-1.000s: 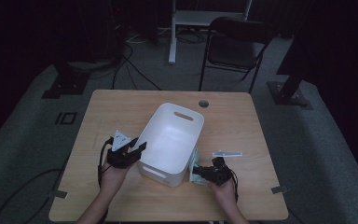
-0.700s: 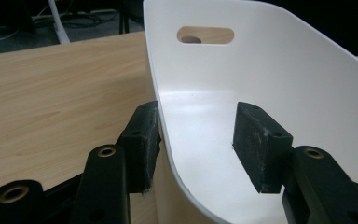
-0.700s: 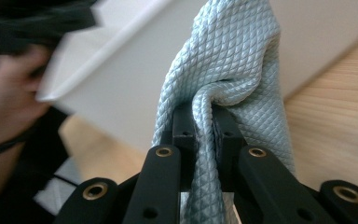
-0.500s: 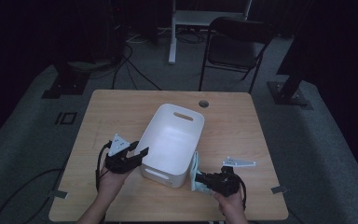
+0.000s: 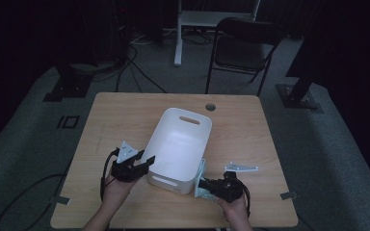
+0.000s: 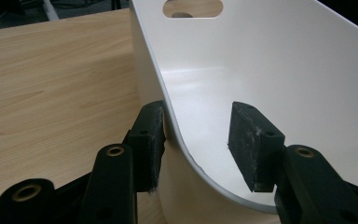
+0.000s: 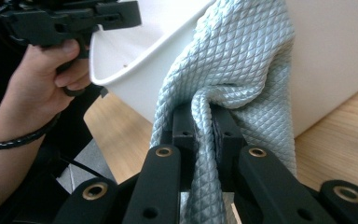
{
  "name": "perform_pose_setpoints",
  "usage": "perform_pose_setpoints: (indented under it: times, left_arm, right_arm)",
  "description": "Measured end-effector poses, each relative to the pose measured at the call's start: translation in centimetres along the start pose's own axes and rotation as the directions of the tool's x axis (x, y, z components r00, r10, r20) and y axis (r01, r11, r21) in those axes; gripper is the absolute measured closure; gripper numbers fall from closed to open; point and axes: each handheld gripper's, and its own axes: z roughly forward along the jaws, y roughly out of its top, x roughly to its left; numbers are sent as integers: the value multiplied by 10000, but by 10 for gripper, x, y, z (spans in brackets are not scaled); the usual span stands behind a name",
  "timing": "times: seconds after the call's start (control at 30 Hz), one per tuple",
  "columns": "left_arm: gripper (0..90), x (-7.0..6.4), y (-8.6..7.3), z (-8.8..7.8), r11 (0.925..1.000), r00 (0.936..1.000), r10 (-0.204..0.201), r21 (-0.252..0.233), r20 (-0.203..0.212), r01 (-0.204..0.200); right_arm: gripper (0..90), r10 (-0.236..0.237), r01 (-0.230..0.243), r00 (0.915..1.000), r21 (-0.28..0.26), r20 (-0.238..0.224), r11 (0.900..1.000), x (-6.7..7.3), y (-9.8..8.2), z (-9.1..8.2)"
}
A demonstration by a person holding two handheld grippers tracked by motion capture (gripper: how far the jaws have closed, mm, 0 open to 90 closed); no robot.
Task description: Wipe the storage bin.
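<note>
The quilted grey-blue cloth (image 7: 228, 70) is pinched in a fold between the jaws of the right gripper (image 7: 204, 122), which are drawn narrow around it; from that fold the fabric rises ahead of the jaws and lies against the outer wall of the white bin (image 7: 335, 60), and a strip of it hangs down between the jaw arms. In the high view the cloth (image 5: 201, 182) shows as a pale strip just ahead of the right gripper (image 5: 212, 185), touching the bin's near corner.

The white bin (image 5: 178, 144) stands on the table (image 5: 111, 115), with a handle slot in its far wall. The left gripper (image 6: 196, 140) straddles the bin's rim at the near corner: one pad touches the outside of the wall (image 6: 279, 74), while the other stands inside the bin, apart from the wall, so the jaws are part open with the rim between them and not clamped. They have just been closing a little.

From the right gripper view, the person's left hand (image 7: 46, 79) with its gripper appears beyond the jaws, at the bin's rim. Past the table's far edge stands a black folding chair (image 5: 243, 48) on the grey floor.
</note>
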Motion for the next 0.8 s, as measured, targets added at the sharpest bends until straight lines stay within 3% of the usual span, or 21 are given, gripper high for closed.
perform_pose_setpoints:
  times: [0.8]
  left_arm:
    - [561, -2, -1, 1, 10000, 9999, -9, -97, -103, 8]
  right_arm:
    - [828, 716, -787, 9939, 846, 840, 9933, -33, -10, 23]
